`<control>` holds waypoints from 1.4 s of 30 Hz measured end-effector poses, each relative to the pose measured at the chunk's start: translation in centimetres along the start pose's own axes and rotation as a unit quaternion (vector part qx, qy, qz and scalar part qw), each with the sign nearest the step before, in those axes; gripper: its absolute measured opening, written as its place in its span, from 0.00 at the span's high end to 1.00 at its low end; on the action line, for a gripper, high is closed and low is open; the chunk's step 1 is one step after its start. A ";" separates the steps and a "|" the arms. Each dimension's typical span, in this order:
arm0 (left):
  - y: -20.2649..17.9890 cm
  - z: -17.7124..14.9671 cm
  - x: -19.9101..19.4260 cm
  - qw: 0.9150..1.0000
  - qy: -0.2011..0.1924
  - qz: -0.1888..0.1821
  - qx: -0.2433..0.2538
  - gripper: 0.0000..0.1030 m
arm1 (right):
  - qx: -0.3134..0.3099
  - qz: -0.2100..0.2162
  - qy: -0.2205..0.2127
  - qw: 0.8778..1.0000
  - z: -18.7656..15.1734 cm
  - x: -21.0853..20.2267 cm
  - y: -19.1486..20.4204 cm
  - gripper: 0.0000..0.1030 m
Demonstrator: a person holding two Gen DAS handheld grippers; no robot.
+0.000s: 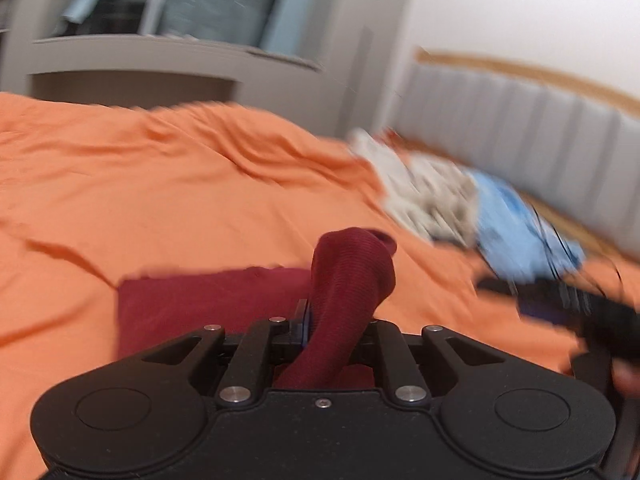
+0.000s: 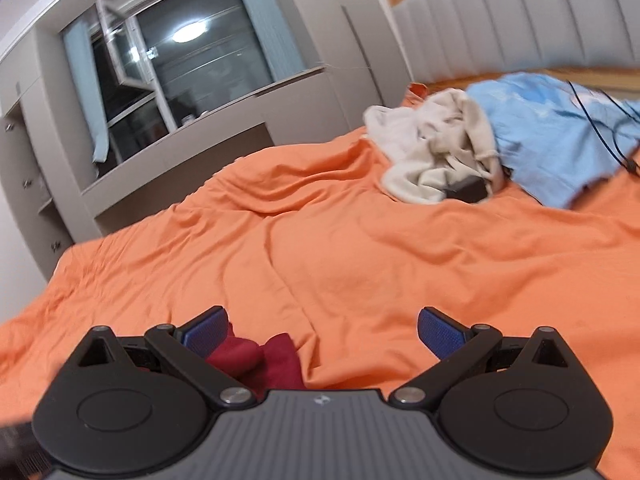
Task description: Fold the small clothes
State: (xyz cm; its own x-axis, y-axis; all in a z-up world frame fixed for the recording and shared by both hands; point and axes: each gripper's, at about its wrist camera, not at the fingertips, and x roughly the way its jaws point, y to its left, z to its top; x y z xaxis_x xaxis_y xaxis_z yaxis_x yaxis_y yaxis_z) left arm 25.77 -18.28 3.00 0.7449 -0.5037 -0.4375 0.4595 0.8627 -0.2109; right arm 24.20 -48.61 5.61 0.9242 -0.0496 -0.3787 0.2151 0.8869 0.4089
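The left gripper (image 1: 334, 332) is clamped on a dark red cloth (image 1: 348, 276), whose pinched end rises in a hump at lower centre of the left view. The right gripper (image 2: 322, 330) stands wide, holding nothing. An orange sheet (image 2: 340, 248) fills mid-frame. A blue garment (image 2: 552, 128) lies upper right, a cream garment (image 2: 432, 140) touching its left side. The rest of the red cloth lies flat, lower left.

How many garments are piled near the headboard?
2: a cream garment on the orange sheet, and a light blue one beside it on its right, touching. More may be hidden under them.
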 end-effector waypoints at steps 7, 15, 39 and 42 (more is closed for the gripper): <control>-2.7 -3.7 1.7 0.995 0.055 0.001 0.080 0.79 | -0.008 0.013 0.024 1.000 -0.4 0.8 0.0 0.00; -1.1 -3.4 -1.0 0.993 0.048 -0.052 0.097 0.22 | -0.088 0.011 0.075 0.993 -2.7 1.9 2.9 0.00; -0.8 -6.6 -3.2 0.985 0.001 -0.027 0.170 0.56 | -0.175 0.018 0.094 0.980 -5.4 3.4 7.0 0.00; -0.8 -6.8 -3.2 0.985 0.001 -0.023 0.173 0.59 | -0.174 -0.010 0.110 0.978 -6.2 4.1 6.8 0.00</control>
State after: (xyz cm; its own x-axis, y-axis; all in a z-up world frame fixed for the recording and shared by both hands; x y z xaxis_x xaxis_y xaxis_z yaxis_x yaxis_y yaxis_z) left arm 19.72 -17.09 -1.40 0.7184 -0.5419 -0.4363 0.6305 0.7721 0.0792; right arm 27.45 -39.94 1.69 0.8222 -0.0022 -0.5692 0.0759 0.9915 0.1058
